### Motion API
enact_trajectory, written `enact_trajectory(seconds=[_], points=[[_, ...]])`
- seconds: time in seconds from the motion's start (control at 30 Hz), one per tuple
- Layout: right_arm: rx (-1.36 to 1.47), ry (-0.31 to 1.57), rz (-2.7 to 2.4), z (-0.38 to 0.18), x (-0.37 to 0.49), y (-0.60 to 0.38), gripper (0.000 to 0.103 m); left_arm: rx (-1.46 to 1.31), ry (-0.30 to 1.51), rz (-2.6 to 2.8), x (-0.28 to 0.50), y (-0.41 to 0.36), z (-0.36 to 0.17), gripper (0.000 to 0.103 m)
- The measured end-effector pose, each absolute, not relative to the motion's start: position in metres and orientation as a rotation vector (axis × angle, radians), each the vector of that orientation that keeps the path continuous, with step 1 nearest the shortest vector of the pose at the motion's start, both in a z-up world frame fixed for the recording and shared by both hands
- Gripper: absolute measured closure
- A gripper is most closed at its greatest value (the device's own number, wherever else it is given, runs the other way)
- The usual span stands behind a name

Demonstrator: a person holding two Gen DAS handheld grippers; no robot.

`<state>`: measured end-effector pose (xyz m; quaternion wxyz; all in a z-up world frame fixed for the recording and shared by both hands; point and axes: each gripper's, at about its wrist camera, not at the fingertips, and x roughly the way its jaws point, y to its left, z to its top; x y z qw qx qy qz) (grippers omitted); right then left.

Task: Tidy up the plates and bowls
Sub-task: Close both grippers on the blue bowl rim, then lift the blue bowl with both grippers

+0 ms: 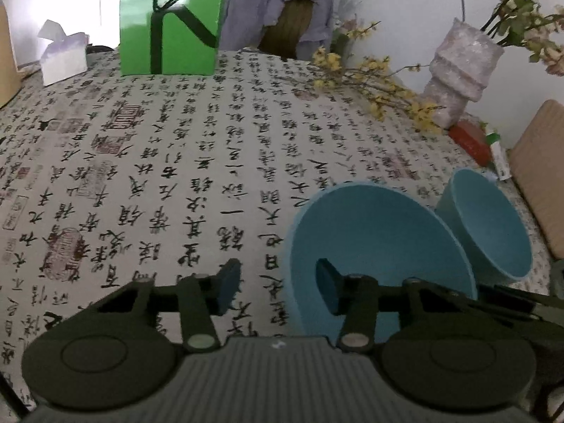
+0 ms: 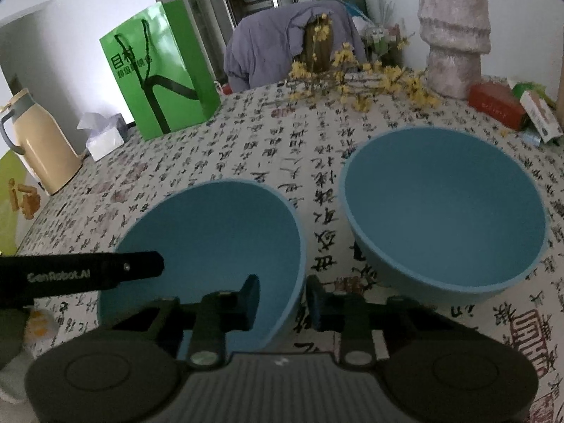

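Left wrist view, nearest first: the left gripper [image 1: 278, 287] straddles the rim of the near blue bowl [image 1: 380, 246], one finger inside the bowl and the other outside over the tablecloth [image 1: 176, 148]; a clear gap shows between the outer pad and the wall, so the jaws stand apart and do not clamp it. This bowl tilts, its mouth turned toward the camera. Just behind it to the right, near the table's right edge, a second blue bowl [image 1: 490, 225] touches or nearly touches it; which, the view does not settle.

Right wrist view: the right gripper [image 2: 282, 305] also straddles the near bowl [image 2: 211, 243], its left finger inside and its right finger outside. The pads sit close to the wall, but whether they press on it I cannot tell. The left gripper's black arm [image 2: 81, 275] reaches across the same bowl's left side. The second bowl [image 2: 444, 208] stands upright beside it on the cloth, a strip of cloth showing between the two.

Farther back, yellow flower sprigs [image 2: 359, 84] lie by a pale vase [image 2: 454, 31] near the far right corner, with a red box [image 2: 497, 104] beside it. A green paper bag [image 2: 162, 70], a tissue box [image 2: 102, 137] and a cream kettle [image 2: 42, 141] stand along the far left edge.
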<state>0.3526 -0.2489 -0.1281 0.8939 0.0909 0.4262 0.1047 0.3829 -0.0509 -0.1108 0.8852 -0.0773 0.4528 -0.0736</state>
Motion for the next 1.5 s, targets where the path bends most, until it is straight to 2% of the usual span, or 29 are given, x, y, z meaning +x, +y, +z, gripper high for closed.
enact_trajectory(seconds=[0.1, 0.27, 0.43, 0.6, 1.5], points=[[0.196, 0.893, 0.215, -0.13, 0.354, -0.25, 0.084, -0.198, 0.964, -0.178, 0.386, -0.048, -0.114, 0.061], [0.198, 0.898, 0.209, -0.133, 0.355, -0.249, 0.087, -0.186, 0.972, -0.167, 0.387, -0.05, -0.118, 0.073], [0.215, 0.904, 0.207, -0.133, 0.357, -0.251, 0.09, -0.188, 0.996, -0.157, 0.39, -0.051, -0.122, 0.076], [0.219, 0.914, 0.215, -0.133, 0.358, -0.249, 0.091, -0.188, 1.002, -0.158, 0.388, -0.054, -0.122, 0.086], [0.234, 0.892, 0.213, -0.121, 0.35, -0.244, 0.093, -0.183, 0.975, -0.121, 0.375, -0.054, -0.104, 0.087]])
